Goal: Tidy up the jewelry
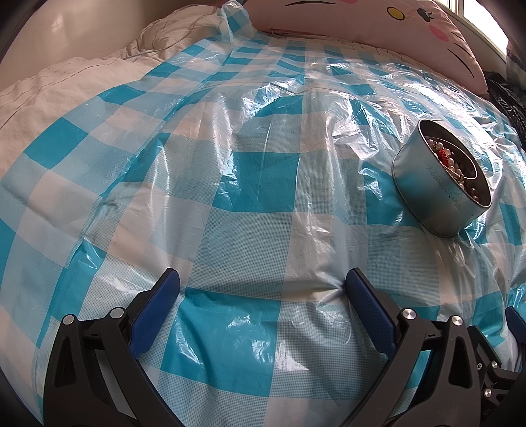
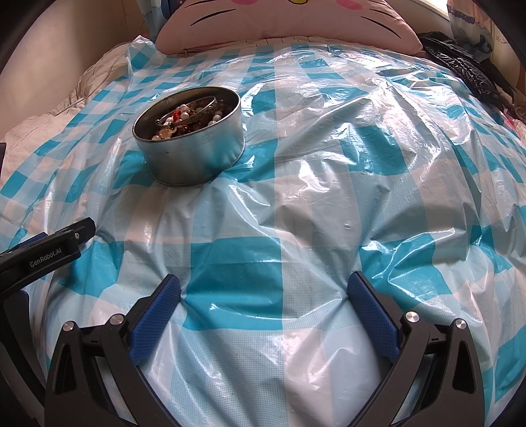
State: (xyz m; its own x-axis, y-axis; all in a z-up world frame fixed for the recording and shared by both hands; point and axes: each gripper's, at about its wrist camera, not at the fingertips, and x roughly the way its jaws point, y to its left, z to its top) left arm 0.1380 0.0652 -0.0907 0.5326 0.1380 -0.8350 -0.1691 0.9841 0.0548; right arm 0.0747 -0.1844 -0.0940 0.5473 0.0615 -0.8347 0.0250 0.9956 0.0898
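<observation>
Fingers: I see both pairs spread apart, empty; left gripper (image 1: pixel 261 284), right gripper (image 2: pixel 263 289), tips low over the sheet.
Tin (image 2: pixel 189 134): upright on the blue-checked plastic sheet (image 2: pixel 328 197), holding the jewelry (image 2: pixel 187 118), beads and a bangle.
Path: nothing between fingers and tin.
Surroundings: cat-face pillow (image 2: pixel 289 23) behind; black bag (image 2: pixel 460 62) far right.

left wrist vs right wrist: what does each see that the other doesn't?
Left wrist only: the left gripper's own open fingers, and a wide stretch of white bedding at left.

Right wrist only: the right gripper's own open fingers, the left gripper's body at the left edge, a silver bangle on top of the beads, and a black bag at upper right.

Both: the tin of jewelry on the checked plastic sheet, and the pink cat pillow behind.
</observation>
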